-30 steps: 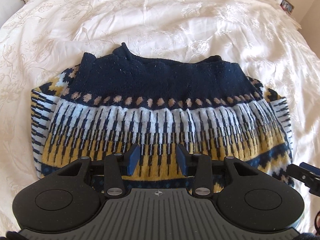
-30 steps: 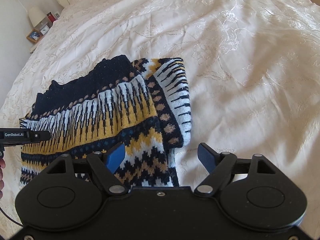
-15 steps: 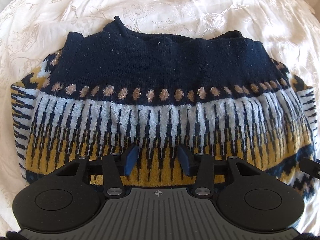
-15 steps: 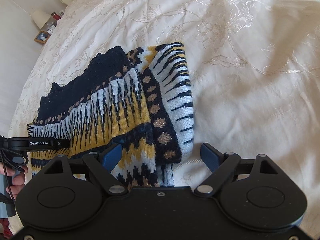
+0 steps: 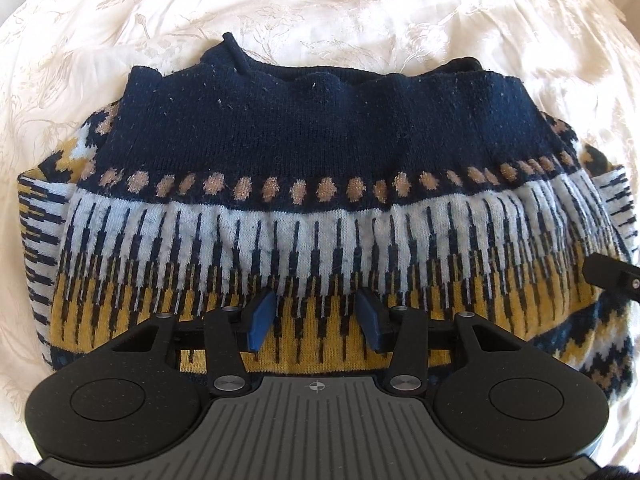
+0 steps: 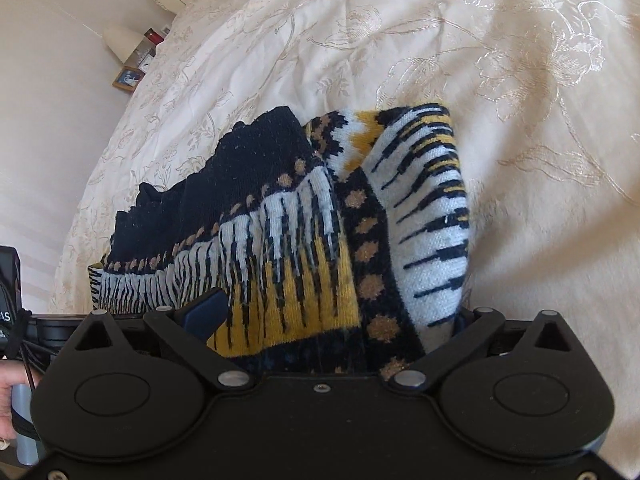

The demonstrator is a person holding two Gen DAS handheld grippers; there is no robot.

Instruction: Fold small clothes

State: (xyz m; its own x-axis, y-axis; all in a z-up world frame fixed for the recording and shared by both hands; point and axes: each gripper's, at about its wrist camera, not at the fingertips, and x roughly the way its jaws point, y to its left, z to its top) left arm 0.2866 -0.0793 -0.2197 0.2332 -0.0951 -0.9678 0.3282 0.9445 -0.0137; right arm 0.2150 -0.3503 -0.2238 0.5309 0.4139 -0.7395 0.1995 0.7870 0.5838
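Note:
A folded knit sweater (image 5: 320, 208), with a navy band, tan dots and white and yellow stripes, lies on the bed. My left gripper (image 5: 316, 316) stands open low over its near yellow band, with nothing pinched between the blue pads (image 5: 262, 316). In the right wrist view the sweater (image 6: 280, 264) bulges up close to the camera. My right gripper (image 6: 332, 316) is open wide around the sweater's thick right-hand fold. Its left pad (image 6: 206, 310) shows, while the knit hides the right pad. The right gripper's tip (image 5: 612, 276) shows at the left wrist view's right edge.
A cream embroidered bedspread (image 5: 320, 20) spreads all around the sweater, with open cover (image 6: 540, 160) to its right. A bedside table at the far left holds a lamp (image 6: 122, 40) and a picture frame (image 6: 128, 78). A person's hand (image 6: 12, 384) holds the left tool.
Both grippers have pushed forward and lower onto the sweater. The right gripper's fingers now straddle the sweater's right fold, which was ahead of them before. Both stay open.

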